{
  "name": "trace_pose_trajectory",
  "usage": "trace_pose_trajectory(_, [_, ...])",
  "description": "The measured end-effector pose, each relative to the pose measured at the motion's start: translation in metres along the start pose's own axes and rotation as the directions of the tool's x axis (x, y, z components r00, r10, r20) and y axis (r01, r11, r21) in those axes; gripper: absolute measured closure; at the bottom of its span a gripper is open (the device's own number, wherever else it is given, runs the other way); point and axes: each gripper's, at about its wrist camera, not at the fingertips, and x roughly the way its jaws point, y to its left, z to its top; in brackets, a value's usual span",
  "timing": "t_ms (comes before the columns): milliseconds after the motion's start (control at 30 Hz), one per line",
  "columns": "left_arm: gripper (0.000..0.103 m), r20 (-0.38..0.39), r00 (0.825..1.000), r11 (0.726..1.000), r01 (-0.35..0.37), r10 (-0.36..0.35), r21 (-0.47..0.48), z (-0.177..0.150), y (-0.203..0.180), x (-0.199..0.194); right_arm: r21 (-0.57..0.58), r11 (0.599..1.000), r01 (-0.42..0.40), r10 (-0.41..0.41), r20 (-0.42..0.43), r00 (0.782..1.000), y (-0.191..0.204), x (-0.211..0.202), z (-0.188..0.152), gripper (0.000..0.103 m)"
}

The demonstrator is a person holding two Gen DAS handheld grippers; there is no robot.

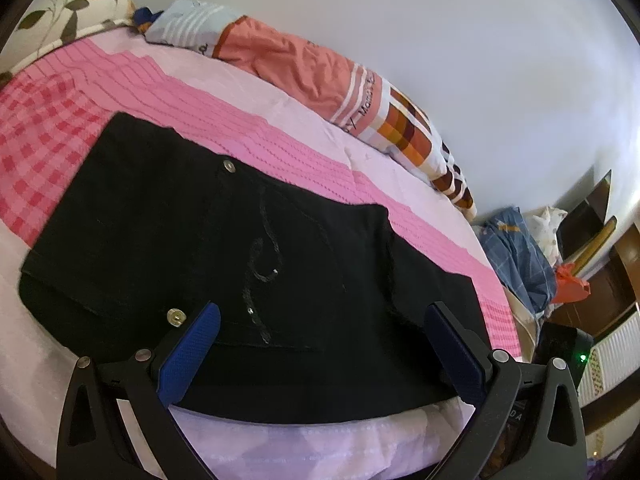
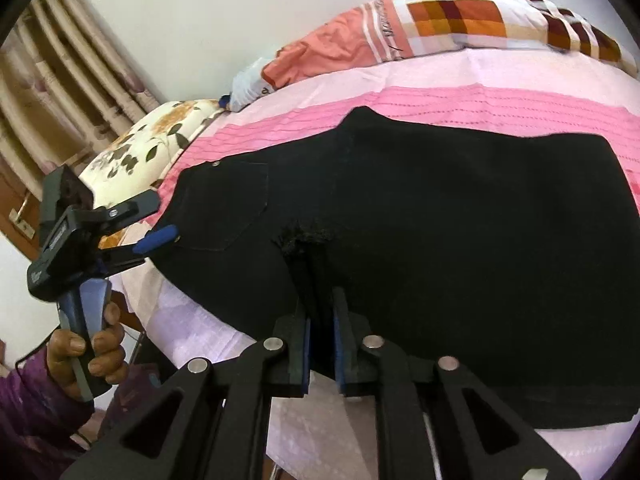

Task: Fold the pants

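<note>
Black pants [image 1: 240,240] lie folded flat on a pink bed sheet [image 1: 60,120], with pocket studs and a sequin swirl showing. My left gripper [image 1: 324,308] hovers over their near edge, its blue pads wide apart and nothing held. In the right wrist view the pants [image 2: 440,220] spread across the bed. My right gripper [image 2: 322,308] stands over their near edge with its jaws a narrow gap apart. A raised ridge of black fabric runs into that gap, and the pads do not squeeze it. The left gripper [image 2: 164,218] is open at the pants' waist end, with a hand [image 2: 92,344] on its handle.
A rolled quilt in orange and checks [image 1: 360,80] lies along the wall at the bed's far side. A floral pillow [image 2: 160,136] sits at the bed's head. Blue plaid cloth [image 1: 516,248] and wooden furniture [image 1: 600,292] stand past the foot. Curtains [image 2: 60,80] hang behind the pillow.
</note>
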Motion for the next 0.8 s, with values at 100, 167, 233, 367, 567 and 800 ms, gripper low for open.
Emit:
trace_pose_trajectory(100, [0.002, -0.026, 1.000, 1.000, 0.007, -0.007, 0.006, -0.004, -0.004, 0.007, 0.006, 0.996, -0.086, 0.086, -0.010, 0.996, 0.000, -0.001, -0.003, 0.049])
trace_pose_trajectory(167, [0.002, -0.041, 0.999, 1.000, 0.011, -0.010, 0.009, -0.006, -0.006, 0.011, 0.002, 0.989, -0.148, 0.148, 0.003, 0.989, 0.006, -0.004, -0.004, 0.047])
trace_pose_trajectory(233, [0.002, -0.049, 0.999, 1.000, 0.021, -0.021, 0.011, -0.007, -0.010, 0.012, 0.009, 0.979, -0.206, 0.206, 0.018, 0.978, 0.006, -0.014, 0.000, 0.047])
trace_pose_trajectory(367, [0.002, -0.072, 0.996, 0.997, 0.053, -0.049, 0.052, -0.007, -0.022, 0.012, 0.131, 0.972, -0.197, 0.179, 0.135, 0.974, -0.042, -0.055, 0.013, 0.047])
trace_pose_trajectory(567, [0.002, -0.140, 0.978, 0.978, 0.172, -0.155, 0.118, 0.000, -0.051, 0.018, 0.167, 0.981, -0.094, 0.077, 0.103, 0.992, -0.091, -0.086, 0.002, 0.047])
trace_pose_trajectory(800, [0.002, -0.323, 0.922, 0.965, 0.250, -0.213, 0.077, 0.011, -0.077, 0.064, 0.126, 0.988, -0.094, 0.097, -0.020, 0.995, -0.086, -0.036, -0.009, 0.055])
